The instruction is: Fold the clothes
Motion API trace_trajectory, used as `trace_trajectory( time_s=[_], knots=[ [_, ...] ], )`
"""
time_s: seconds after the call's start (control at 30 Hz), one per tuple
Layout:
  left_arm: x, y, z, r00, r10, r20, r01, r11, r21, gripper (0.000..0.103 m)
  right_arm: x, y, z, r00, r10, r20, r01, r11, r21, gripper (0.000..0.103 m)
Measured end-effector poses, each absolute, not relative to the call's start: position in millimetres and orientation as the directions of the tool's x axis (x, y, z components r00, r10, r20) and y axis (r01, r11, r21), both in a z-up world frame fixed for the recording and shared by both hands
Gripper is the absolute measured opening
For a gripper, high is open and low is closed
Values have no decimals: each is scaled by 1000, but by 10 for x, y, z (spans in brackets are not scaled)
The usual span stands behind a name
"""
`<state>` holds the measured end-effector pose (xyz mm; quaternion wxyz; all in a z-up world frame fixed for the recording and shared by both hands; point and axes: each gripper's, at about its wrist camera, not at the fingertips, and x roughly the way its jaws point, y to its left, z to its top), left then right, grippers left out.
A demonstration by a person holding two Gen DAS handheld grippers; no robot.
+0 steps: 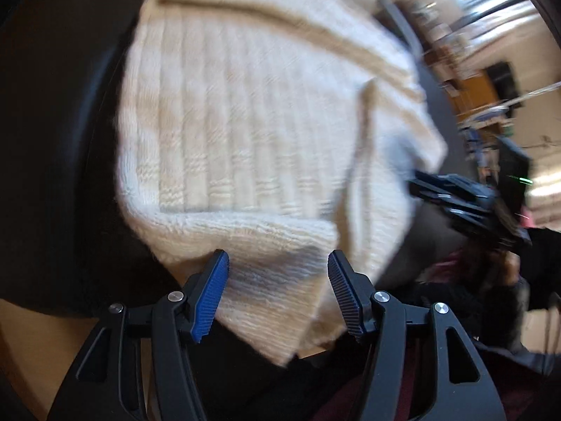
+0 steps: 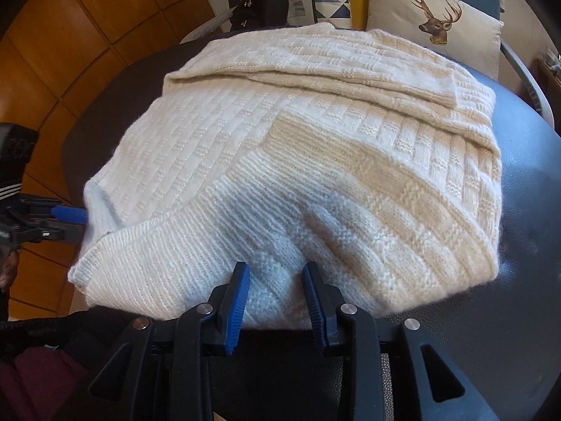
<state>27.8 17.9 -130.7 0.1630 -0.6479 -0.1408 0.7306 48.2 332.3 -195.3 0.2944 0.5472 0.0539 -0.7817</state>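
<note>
The right gripper (image 2: 277,301) sits at the bottom centre of its view, jaws apart astride a raised ridge of the cream sweater's (image 2: 280,161) ribbed hem, not visibly clamped; the left gripper (image 1: 278,291), jaws wide apart, frames a hanging corner low in its own blurred view. The sweater lies on the dark table (image 2: 526,210), sleeves folded across the body, so I'd judge a fold under way or being tidied; which, I can't tell. Cushions (image 2: 434,28) sit beyond; the sweater's far edge is hidden.
</note>
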Motion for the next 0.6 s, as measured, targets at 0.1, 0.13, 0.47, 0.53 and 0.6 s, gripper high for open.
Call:
trace_trajectory(
  time_s=[0.1,0.13,0.47,0.53,0.6],
  knots=[
    [179,210,-1356,-67,420,-905,-6,-907,-420,62,432,3357,-1874,-220,-421,-880,552,-797,244,32],
    [166,173,-1374,-61,438,-897,19,-898,-440,63,391,3370,-1836,-223,-427,-876,564,-790,241,32],
    [155,-25,-1433,-64,550,-833,129,-823,-554,63,-499,3211,-1699,-132,-453,-882,658,-706,264,39],
    [163,-21,-1425,-66,546,-835,122,-826,-550,63,-619,3090,-1768,-68,-437,-897,683,-676,277,40],
    [162,-3,-1420,-68,541,-838,118,-830,-545,63,-730,2973,-1849,2,-417,-909,704,-645,297,40]
  ],
)
